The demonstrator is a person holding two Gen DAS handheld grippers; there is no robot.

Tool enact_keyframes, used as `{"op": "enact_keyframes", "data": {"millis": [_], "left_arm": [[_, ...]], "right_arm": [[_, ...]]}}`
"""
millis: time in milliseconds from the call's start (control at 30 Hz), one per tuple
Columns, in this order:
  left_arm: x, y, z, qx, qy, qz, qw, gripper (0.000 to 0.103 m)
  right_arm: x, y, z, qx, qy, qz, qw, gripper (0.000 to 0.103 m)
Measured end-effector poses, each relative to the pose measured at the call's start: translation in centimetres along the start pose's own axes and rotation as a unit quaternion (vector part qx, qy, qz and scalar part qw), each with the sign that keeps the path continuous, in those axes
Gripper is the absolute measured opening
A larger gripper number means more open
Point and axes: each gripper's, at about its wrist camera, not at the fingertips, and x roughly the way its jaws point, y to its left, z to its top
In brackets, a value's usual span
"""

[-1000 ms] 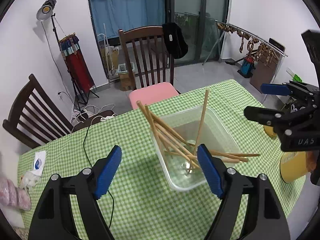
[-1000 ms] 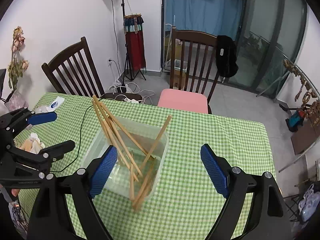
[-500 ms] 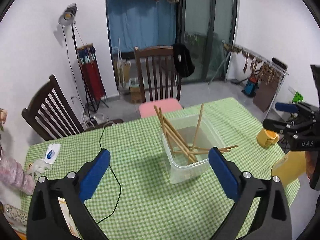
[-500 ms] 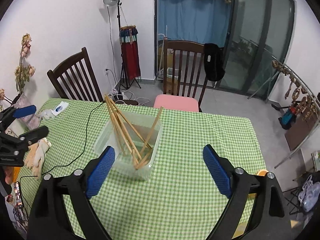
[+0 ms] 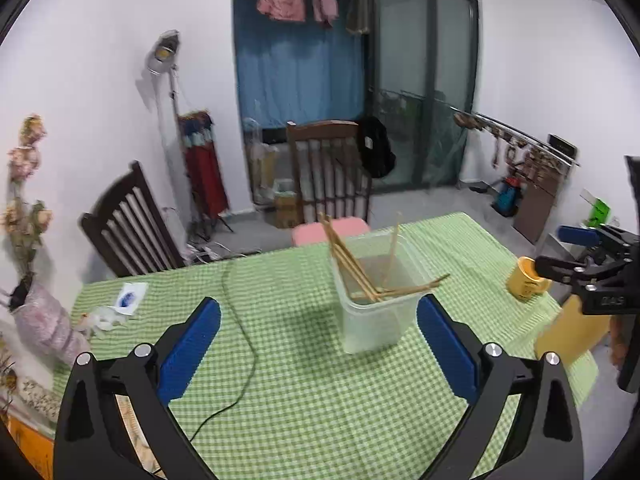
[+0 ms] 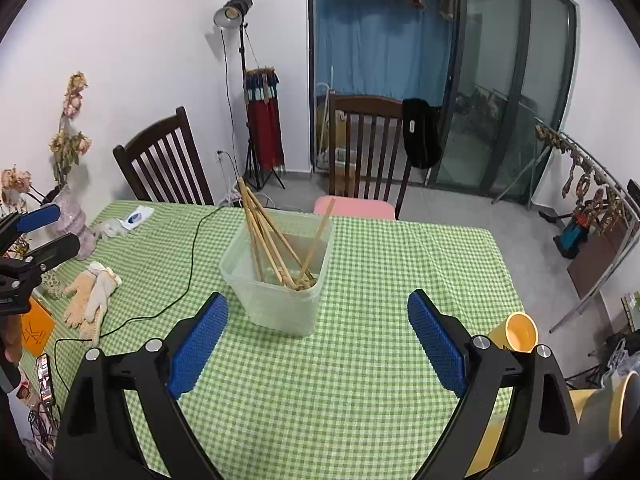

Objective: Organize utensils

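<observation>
A clear plastic container (image 5: 376, 320) stands on the green checked tablecloth (image 5: 304, 400) with several wooden chopsticks (image 5: 348, 256) leaning criss-cross inside it. My left gripper (image 5: 318, 308) is open and empty, held back from the container on its near side. In the right wrist view the same container (image 6: 280, 304) and chopsticks (image 6: 260, 228) sit ahead of my right gripper (image 6: 317, 300), also open with nothing between its blue pads. Each gripper shows in the other's view: the right gripper (image 5: 568, 252) at the right edge, the left gripper (image 6: 44, 232) at the left edge.
A yellow cup (image 6: 516, 332) stands near the table's right edge. A black cable (image 6: 192, 264) runs across the cloth left of the container. Gloves (image 6: 92, 296), a phone (image 6: 44, 376) and a vase of dried flowers (image 6: 72, 220) lie at the left. Two dark wooden chairs (image 6: 372, 152) stand beyond the table.
Both grippers have drawn back and up from the container, which now looks smaller and farther. The left jaws have spread wider. The chopsticks stay in the container.
</observation>
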Motion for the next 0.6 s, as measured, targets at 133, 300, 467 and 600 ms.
{"op": "enact_keyframes", "data": {"millis": [133, 300, 467, 600], "left_arm": [[-1.3, -0.1, -1.6, -0.004, -0.026, 0.013, 0.9996, 0.095], [-2.8, -0.4, -4.7, -0.02, -0.05, 0.025, 0.9983, 0.095], [-4.1, -0.8, -9.3, -0.02, -0.073, 0.021, 0.9969, 0.095], [-4.7, -0.9, -12.9, -0.034, -0.091, 0.016, 0.9951, 0.095]], "right_arm": [[-0.9, 0.4, -1.1, -0.006, -0.025, -0.004, 1.0, 0.091], [-1.6, 0.3, -3.4, 0.009, -0.052, 0.005, 0.999, 0.091], [-1.7, 0.4, -6.9, 0.015, -0.059, 0.038, 0.997, 0.094], [-1.7, 0.8, -9.7, 0.019, -0.067, 0.043, 0.997, 0.094]]}}
